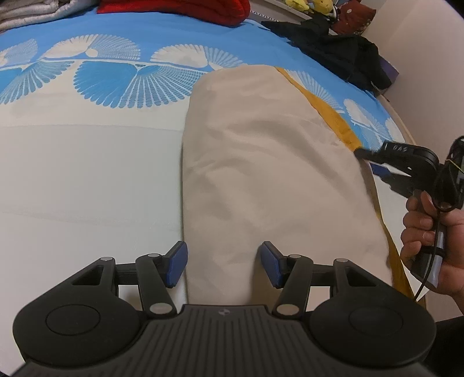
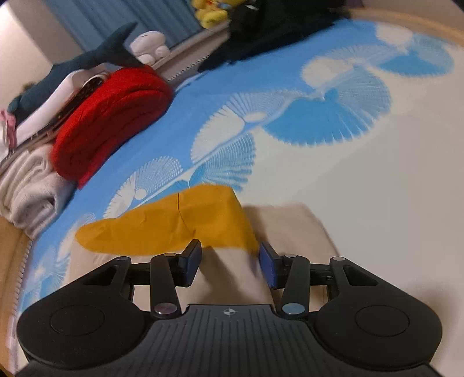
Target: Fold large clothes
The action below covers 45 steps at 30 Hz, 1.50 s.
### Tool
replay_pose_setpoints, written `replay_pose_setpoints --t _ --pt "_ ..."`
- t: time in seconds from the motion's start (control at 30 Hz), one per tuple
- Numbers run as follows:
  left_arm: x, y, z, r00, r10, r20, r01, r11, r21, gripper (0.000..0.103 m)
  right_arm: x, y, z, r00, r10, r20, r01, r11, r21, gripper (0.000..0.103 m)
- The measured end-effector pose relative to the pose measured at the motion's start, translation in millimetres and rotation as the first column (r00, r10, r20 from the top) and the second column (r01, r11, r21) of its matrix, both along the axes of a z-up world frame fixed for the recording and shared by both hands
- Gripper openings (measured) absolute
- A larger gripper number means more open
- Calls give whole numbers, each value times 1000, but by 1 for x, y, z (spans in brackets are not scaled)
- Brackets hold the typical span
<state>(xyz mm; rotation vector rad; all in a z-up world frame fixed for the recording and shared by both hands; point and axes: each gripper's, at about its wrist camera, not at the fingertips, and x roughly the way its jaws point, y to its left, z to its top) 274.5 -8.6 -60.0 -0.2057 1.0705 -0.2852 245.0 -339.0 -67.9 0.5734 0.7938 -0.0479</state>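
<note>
Beige garment (image 1: pixel 266 174) lies folded lengthwise on the bedspread (image 1: pixel 87 174), a long panel running away from the left wrist camera. A mustard-yellow layer (image 1: pixel 342 121) shows along its right edge; in the right wrist view the yellow part (image 2: pixel 179 226) sticks out past the beige cloth (image 2: pixel 284 226) onto the blue fan print.

Left gripper (image 1: pixel 222 262): jaws apart, blue pads (image 1: pixel 177 264) straddling the near end of the beige cloth, the left pad just off its edge over white bedspread, the right pad over the cloth. No pinch visible.

Right gripper (image 2: pixel 229 262): jaws apart, pads not pressing on anything; beige cloth and the yellow edge lie beyond and between them. Seen from the left wrist view, this gripper (image 1: pixel 374 162) sits at the garment's right edge, held by a hand (image 1: pixel 429 240); whether its tips touch the fabric cannot be told.

Far end of the bed: red folded item (image 2: pixel 110 121), grey towels (image 2: pixel 29 185), black clothing (image 1: pixel 333 49), a plush shark (image 2: pixel 95 55), yellow soft toys (image 2: pixel 211 11).
</note>
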Motion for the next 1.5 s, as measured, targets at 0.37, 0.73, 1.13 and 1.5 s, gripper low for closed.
replay_pose_setpoints --t 0.37,0.73,1.13,1.5 --pt "0 -5 7 1000 -5 24 7 998 -56 62 6 -5 -2 995 -89 -52 78 980 -181 1" --pt "-21 -27 -1 984 -179 2 178 981 71 67 -19 -1 24 995 -96 23 99 957 -272 16" --pt "-30 -13 7 999 -24 -47 26 999 41 68 -97 12 -1 884 322 -340 -421 865 -274 43" --pt "11 26 60 1000 13 16 -11 995 -101 76 -87 -23 -1 937 225 -267 -254 964 -81 59"
